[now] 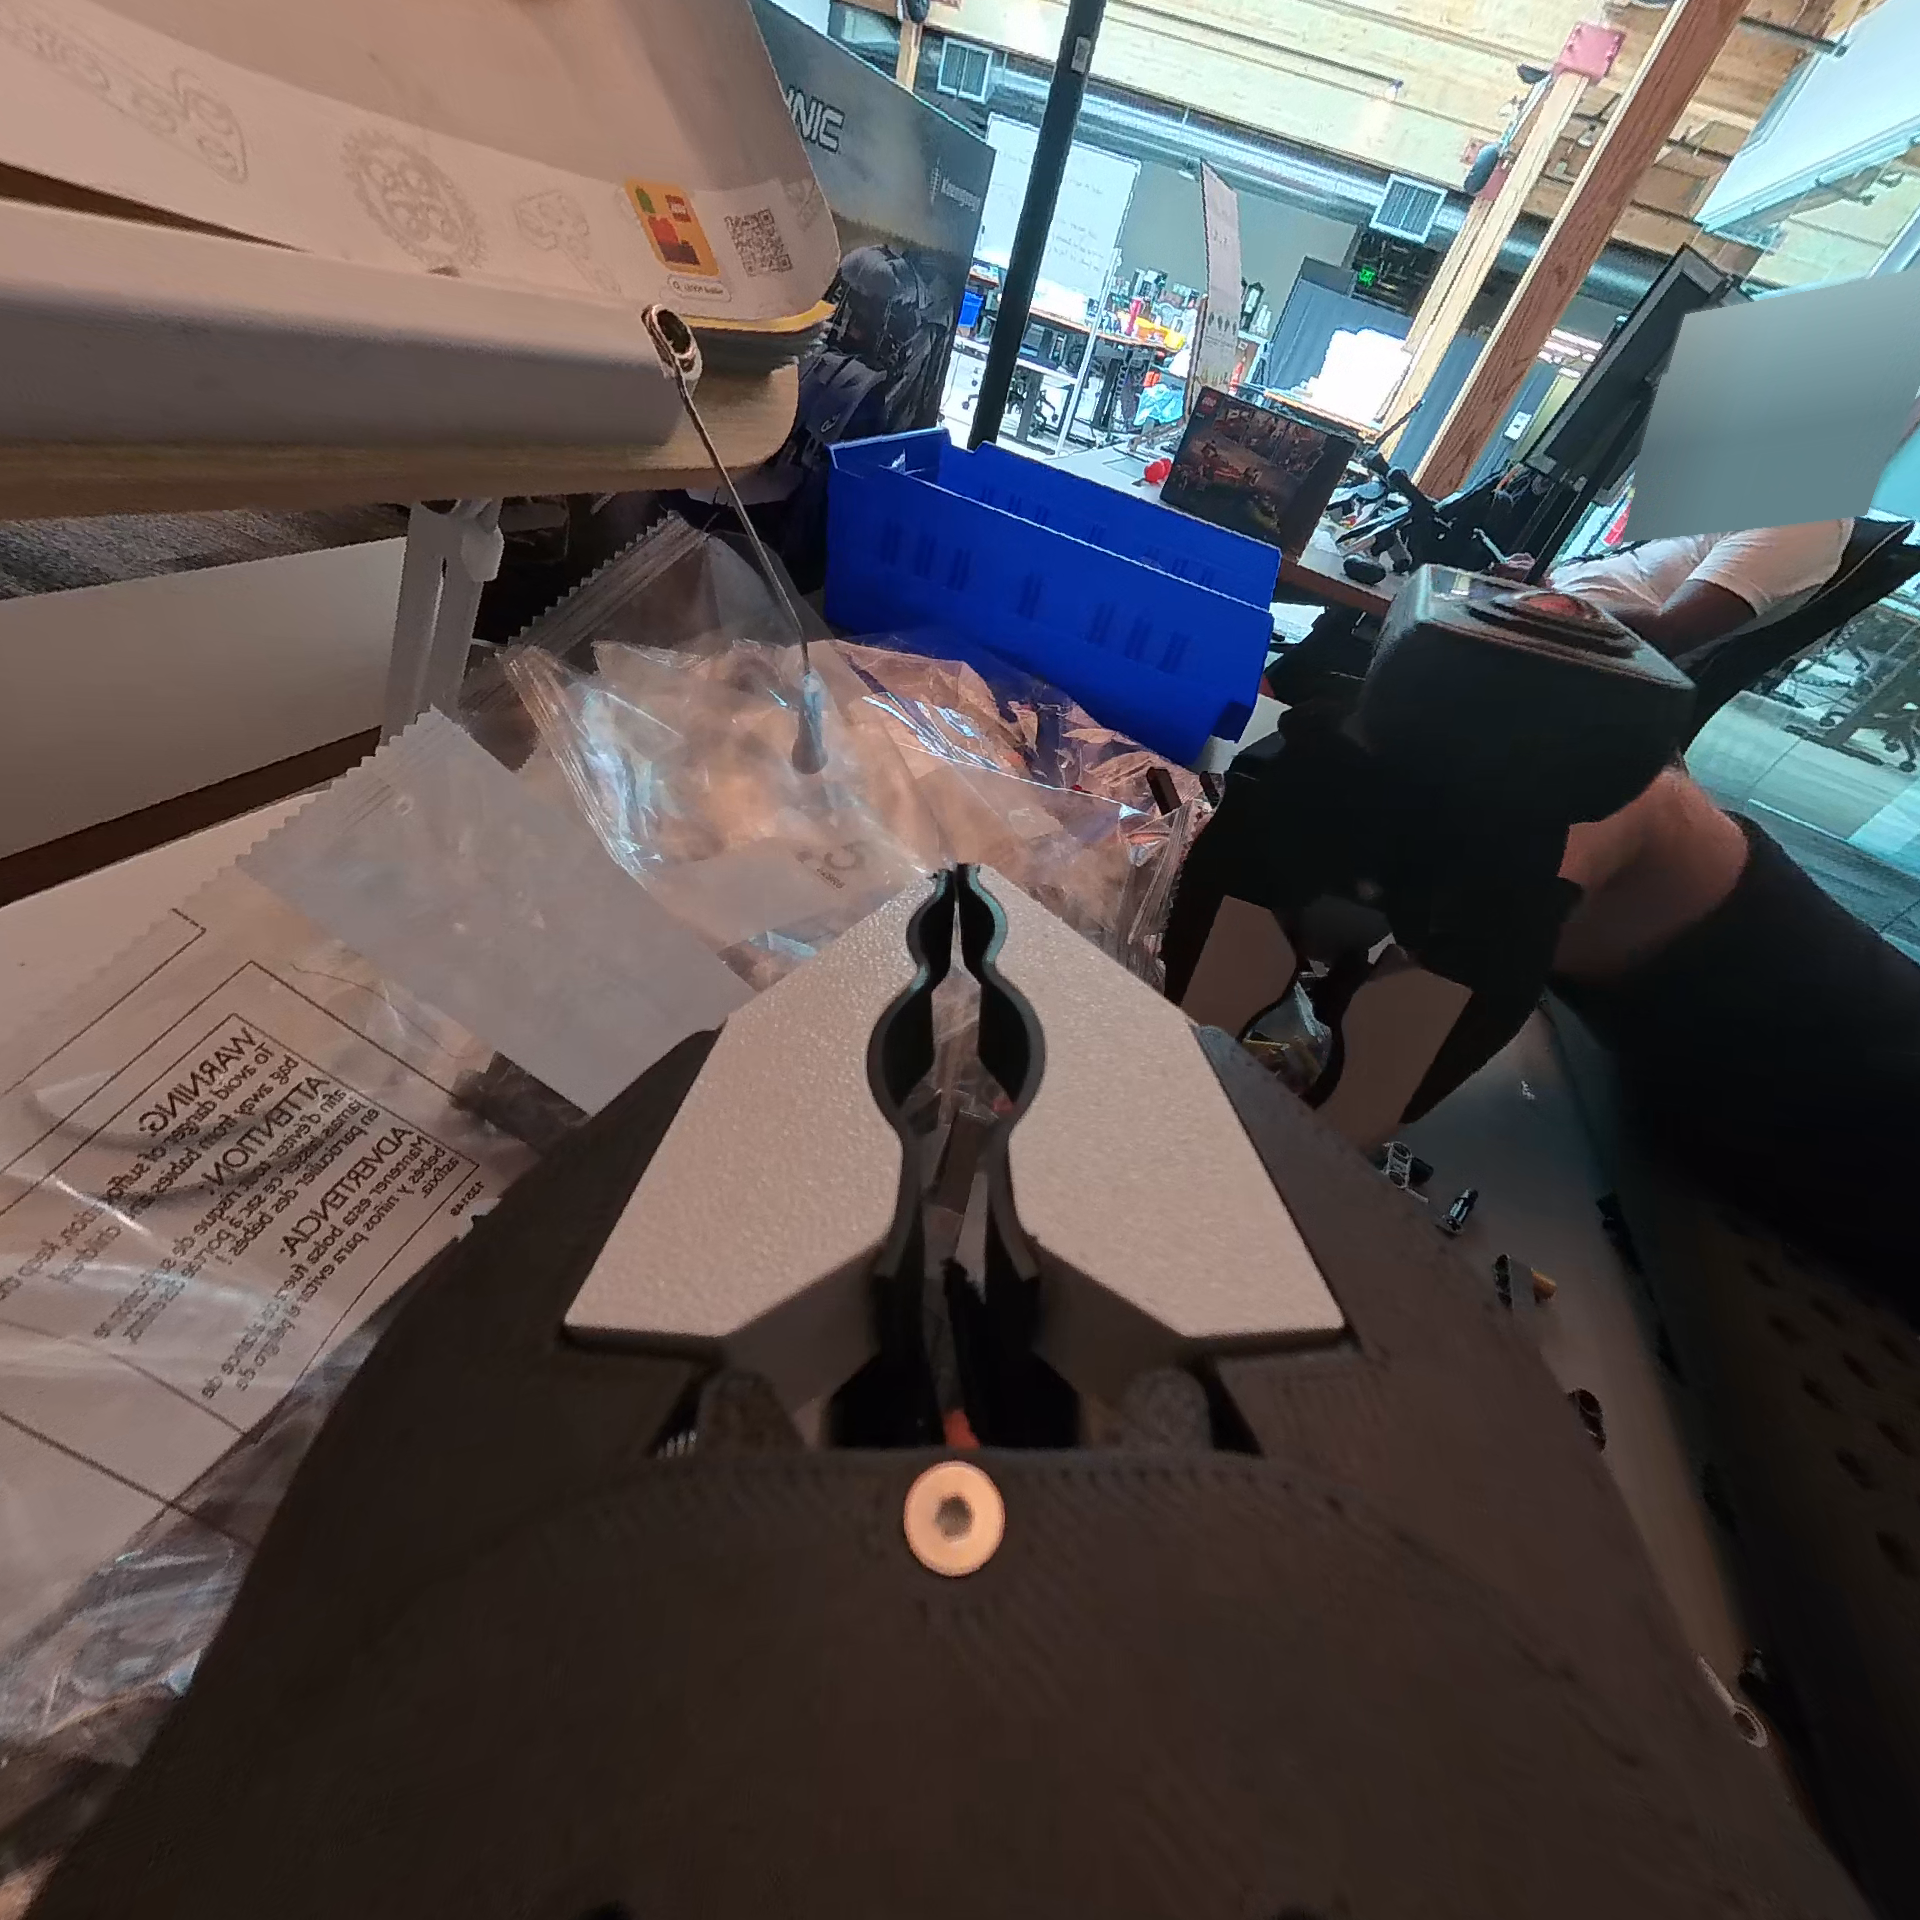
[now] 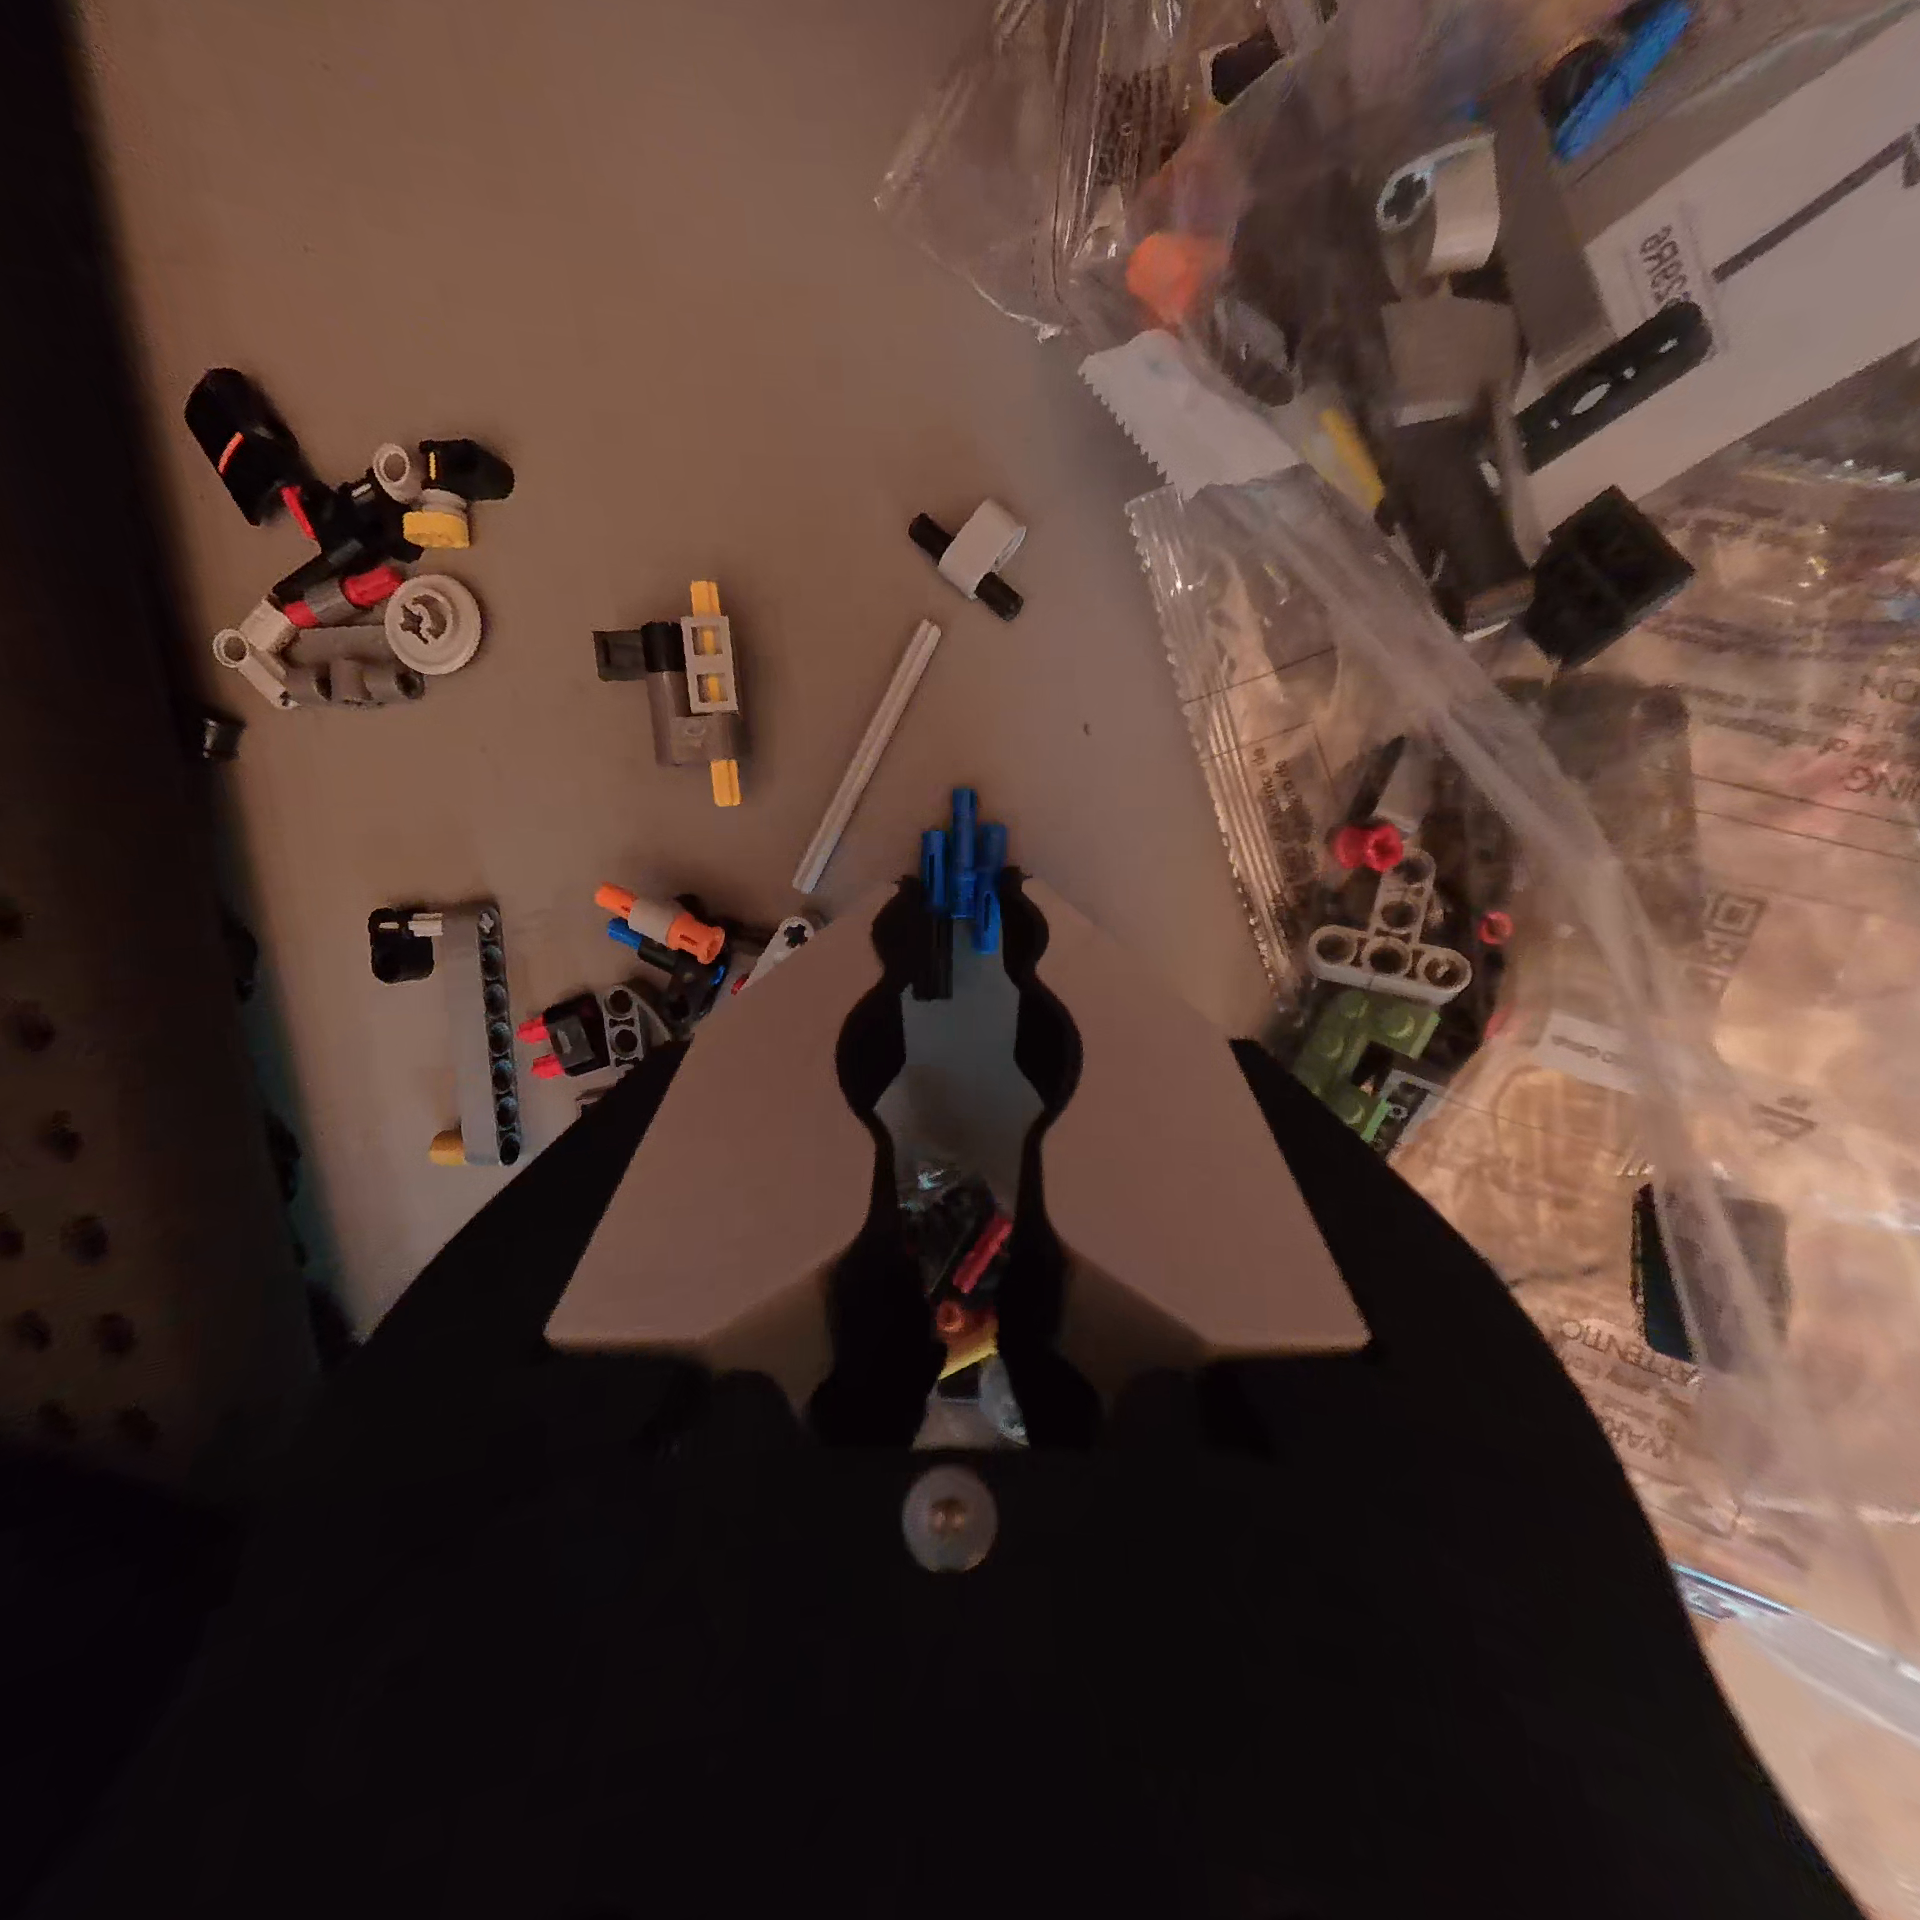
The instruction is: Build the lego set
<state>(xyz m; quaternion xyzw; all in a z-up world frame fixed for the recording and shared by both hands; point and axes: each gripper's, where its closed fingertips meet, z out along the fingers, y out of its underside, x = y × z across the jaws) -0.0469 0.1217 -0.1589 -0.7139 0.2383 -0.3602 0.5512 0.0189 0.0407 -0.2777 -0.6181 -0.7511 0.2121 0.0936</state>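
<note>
My right gripper [image 2: 961,894] points down at the table and is shut on a small bundle of blue and black Lego pins [image 2: 966,868] that stick out past its tips. Loose parts lie around it: a grey-and-yellow sub-assembly [image 2: 691,686], a long white axle [image 2: 868,758], a grey holed beam [image 2: 483,1029] and a black-red cluster [image 2: 343,551]. My left gripper [image 1: 956,883] is shut, its tips pinching the edge of a clear plastic parts bag [image 1: 727,769]. The right gripper [image 1: 1309,1060] also shows at the right of the left wrist view.
More clear bags of parts [image 2: 1558,831] and a white box [image 2: 1766,260] crowd the right side. A blue bin [image 1: 1049,592] stands behind the bags, and an instruction booklet [image 1: 416,187] rests on a raised shelf. A person [image 1: 1714,582] sits at the far right. A dark perforated mat [image 2: 62,1039] borders the left. My right fingertips sit around 15 cm from my left ones.
</note>
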